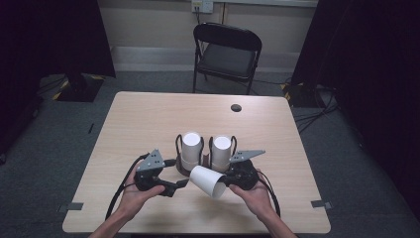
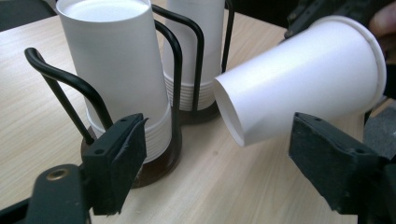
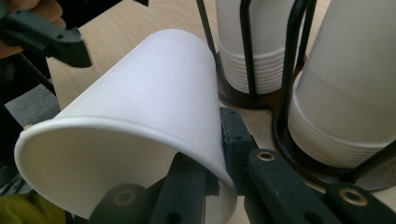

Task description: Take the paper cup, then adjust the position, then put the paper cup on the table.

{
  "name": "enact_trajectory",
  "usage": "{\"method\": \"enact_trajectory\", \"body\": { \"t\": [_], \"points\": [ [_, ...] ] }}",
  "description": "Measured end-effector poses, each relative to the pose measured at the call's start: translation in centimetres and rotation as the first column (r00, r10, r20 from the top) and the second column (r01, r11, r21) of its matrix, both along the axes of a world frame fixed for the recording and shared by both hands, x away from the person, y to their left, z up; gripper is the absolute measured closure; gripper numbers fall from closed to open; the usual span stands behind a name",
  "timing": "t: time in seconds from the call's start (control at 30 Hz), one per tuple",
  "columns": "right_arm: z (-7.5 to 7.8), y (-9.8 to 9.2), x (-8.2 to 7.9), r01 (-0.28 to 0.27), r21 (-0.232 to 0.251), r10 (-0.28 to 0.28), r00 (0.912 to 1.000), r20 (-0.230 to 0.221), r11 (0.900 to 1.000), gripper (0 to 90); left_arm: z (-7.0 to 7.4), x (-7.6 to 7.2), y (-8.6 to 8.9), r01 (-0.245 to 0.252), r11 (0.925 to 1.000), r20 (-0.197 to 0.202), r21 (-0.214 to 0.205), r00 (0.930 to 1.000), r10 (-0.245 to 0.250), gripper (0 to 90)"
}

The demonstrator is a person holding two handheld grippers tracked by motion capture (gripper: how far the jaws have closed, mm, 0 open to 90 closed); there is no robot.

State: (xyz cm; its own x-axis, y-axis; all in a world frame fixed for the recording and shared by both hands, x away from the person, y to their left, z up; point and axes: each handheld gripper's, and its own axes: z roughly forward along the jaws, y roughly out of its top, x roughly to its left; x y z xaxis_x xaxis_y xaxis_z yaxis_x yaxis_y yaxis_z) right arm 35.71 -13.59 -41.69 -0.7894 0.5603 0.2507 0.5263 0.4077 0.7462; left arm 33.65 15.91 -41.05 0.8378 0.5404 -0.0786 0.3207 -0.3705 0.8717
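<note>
Two tools meet low over the table (image 1: 148, 114) in the high view. The left tool (image 1: 182, 183) lies in the person's left hand (image 1: 136, 196), its tip pointing at the narrow bottom end of a white cup (image 1: 208, 181). The right tool (image 1: 227, 181), in the right hand (image 1: 252, 196), has that cup by its rim, and the cup lies tipped on its side between the two tools, above the table's near half. Just behind it stand two racks (image 1: 178, 144) of black wire, each with a stack of cups upside down in it: the left stack (image 1: 190, 148) and the right stack (image 1: 221, 151). A black chair (image 1: 227, 54) stands past the far edge.

From the left tool view, the left tool (image 2: 219, 158) has its jaws spread wide with nothing pressed between them. The cup (image 2: 303, 79) hangs tilted ahead, its closed bottom toward the camera, above the gap and nearer the right-hand jaw; I cannot tell whether it touches that jaw. The left stack (image 2: 116, 65) stands in its rack (image 2: 65, 79) just behind the left-hand jaw, with the right stack (image 2: 196, 46) behind it.

From the right tool view, the right tool (image 3: 217, 154) is pressed together on the cup's wall at the rim, one jaw inside the mouth and one outside. The cup (image 3: 149, 102) points away toward the left tool (image 3: 51, 39). Both stacks (image 3: 345, 93) stand on the right, near the cup.
</note>
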Motion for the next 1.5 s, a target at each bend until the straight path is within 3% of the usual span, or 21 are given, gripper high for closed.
{"method": "enact_trajectory", "body": {
  "t": [0.17, 0.57, 0.7, 0.8, 0.93, 1.17, 1.27, 1.33, 1.5],
  "points": [
    [0.3, -0.3, 0.6, -0.010, 0.005, 0.010, 0.9998, -0.016, 0.9999, 87.7, -0.1, -0.3, -0.5, 0.018, 0.9997, 0.006, 0.014, 0.9998, -0.018, 16.5],
    [-0.2, 0.1, 0.8, -0.080, -0.033, 0.077, 0.9942, -0.075, 0.9962, 87.8, -0.6, -0.9, -1.9, 0.084, 0.9948, 0.023, 0.059, 0.9961, -0.085, 16.1],
    [-0.2, 0.2, 1.0, -0.088, -0.038, 0.084, 0.9919, -0.095, 0.9954, 87.7, -0.6, -1.0, -2.2, 0.120, 0.9898, 0.039, 0.077, 0.9916, -0.124, 15.8],
    [-0.3, 0.4, 1.1, -0.101, -0.047, 0.095, 0.9896, -0.108, 0.9938, 87.7, -0.7, -1.2, -2.6, 0.134, 0.9840, 0.060, 0.118, 0.9881, -0.141, 15.7],
    [-0.5, 0.8, 1.2, -0.110, -0.055, 0.102, 0.9869, -0.125, 0.9924, 87.7, -0.7, -1.5, -3.0, 0.139, 0.9831, 0.065, 0.120, 0.9870, -0.147, 16.3],
    [-0.4, 1.2, 1.3, -0.136, -0.070, 0.126, 0.9829, -0.134, 0.9882, 87.7, -0.8, -1.7, -3.7, 0.193, 0.9689, 0.070, 0.155, 0.9762, -0.205, 15.7],
    [-0.3, 1.4, 1.2, -0.151, -0.078, 0.139, 0.9801, -0.142, 0.9854, 87.8, -0.9, -2.2, -4.4, 0.174, 0.9600, 0.097, 0.220, 0.9752, -0.199, 15.7],
    [-0.3, 1.5, 1.2, -0.164, -0.085, 0.150, 0.9776, -0.148, 0.9829, 87.8, -0.9, -2.4, -4.7, 0.212, 0.9507, 0.089, 0.227, 0.9675, -0.237, 15.1],
    [-0.4, 1.7, 1.2, -0.183, -0.108, 0.164, 0.9728, -0.163, 0.9772, 87.8, -1.0, -2.4, -5.4, 0.245, 0.9332, 0.094, 0.263, 0.9563, -0.277, 15.0]
  ]
}}
